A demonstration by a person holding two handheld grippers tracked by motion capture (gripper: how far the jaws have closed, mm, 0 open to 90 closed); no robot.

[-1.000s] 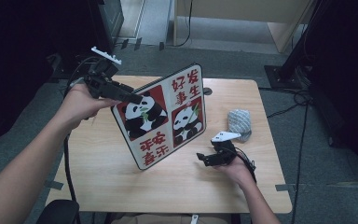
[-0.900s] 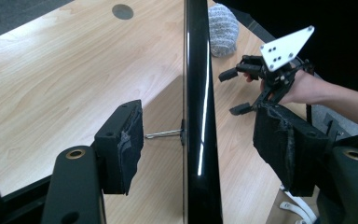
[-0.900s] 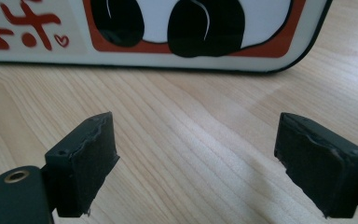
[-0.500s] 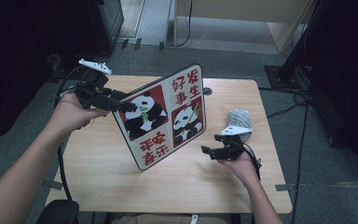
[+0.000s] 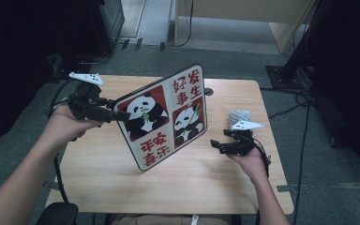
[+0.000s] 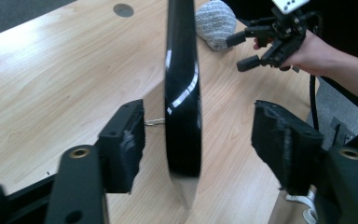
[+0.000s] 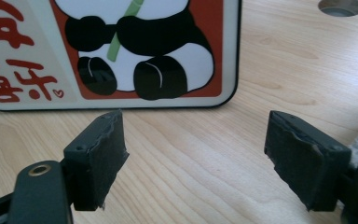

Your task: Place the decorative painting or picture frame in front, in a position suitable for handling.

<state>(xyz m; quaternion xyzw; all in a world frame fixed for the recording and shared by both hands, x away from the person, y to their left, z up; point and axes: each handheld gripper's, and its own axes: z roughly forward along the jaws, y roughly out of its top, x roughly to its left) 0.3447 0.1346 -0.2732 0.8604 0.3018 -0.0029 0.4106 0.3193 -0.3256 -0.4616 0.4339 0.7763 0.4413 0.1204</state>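
Standing tilted on one wooden table: one panda board, its edge between, not touched by, left gripper pads, jaws just narrowing. Hovered nearby: right gripper, jaws closing, gaping on nothing. Lay behind: one grey bundle.

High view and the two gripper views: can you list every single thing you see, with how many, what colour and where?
Panda board: one, red, white and black, standing tilted mid-table.
Cloth ball: one, grey-white, right side of table.
Table: one, light wood, with a round hole near its far edge.
Left gripper: one, black, jaws either side of the board's edge, pads apart from it.
Right gripper: one, black, jaws open, nothing between them, facing the board.
Hands: two, one per gripper.
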